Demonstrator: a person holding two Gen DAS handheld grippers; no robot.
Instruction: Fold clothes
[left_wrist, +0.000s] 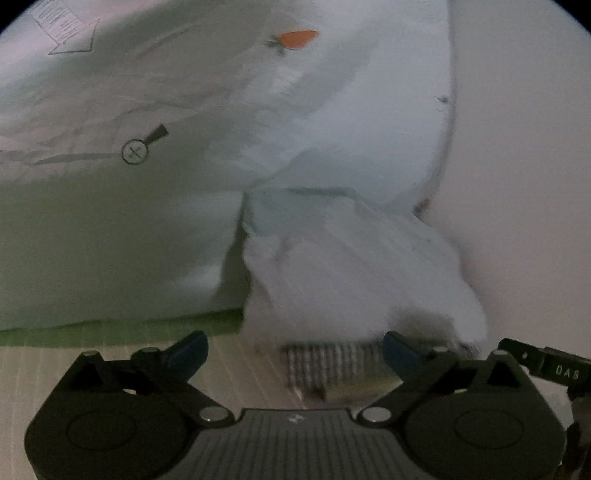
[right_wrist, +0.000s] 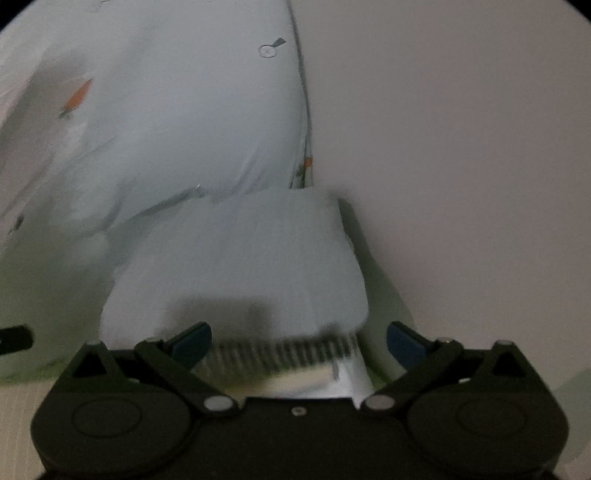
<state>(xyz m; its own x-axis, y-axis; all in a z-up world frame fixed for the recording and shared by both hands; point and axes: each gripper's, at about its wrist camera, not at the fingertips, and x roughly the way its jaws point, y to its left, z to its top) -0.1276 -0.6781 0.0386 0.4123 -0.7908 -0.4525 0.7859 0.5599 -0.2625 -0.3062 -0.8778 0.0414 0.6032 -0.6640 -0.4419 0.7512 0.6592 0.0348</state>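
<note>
A pale garment (left_wrist: 351, 273) with a dark-striped ribbed hem (left_wrist: 325, 363) lies on a white sheet printed with orange carrots (left_wrist: 297, 38) and magnifying glasses (left_wrist: 142, 146). The hem sits nearest the cameras, blurred. The left hand-held gripper (left_wrist: 293, 349) has its blue-tipped fingers spread wide just short of the hem, gripping nothing. The right hand-held gripper (right_wrist: 299, 341) is likewise spread wide at the striped hem (right_wrist: 288, 356), nothing clamped. Beside the garment, a green strip (left_wrist: 122, 330) edges the sheet above a light surface (left_wrist: 236, 373).
</note>
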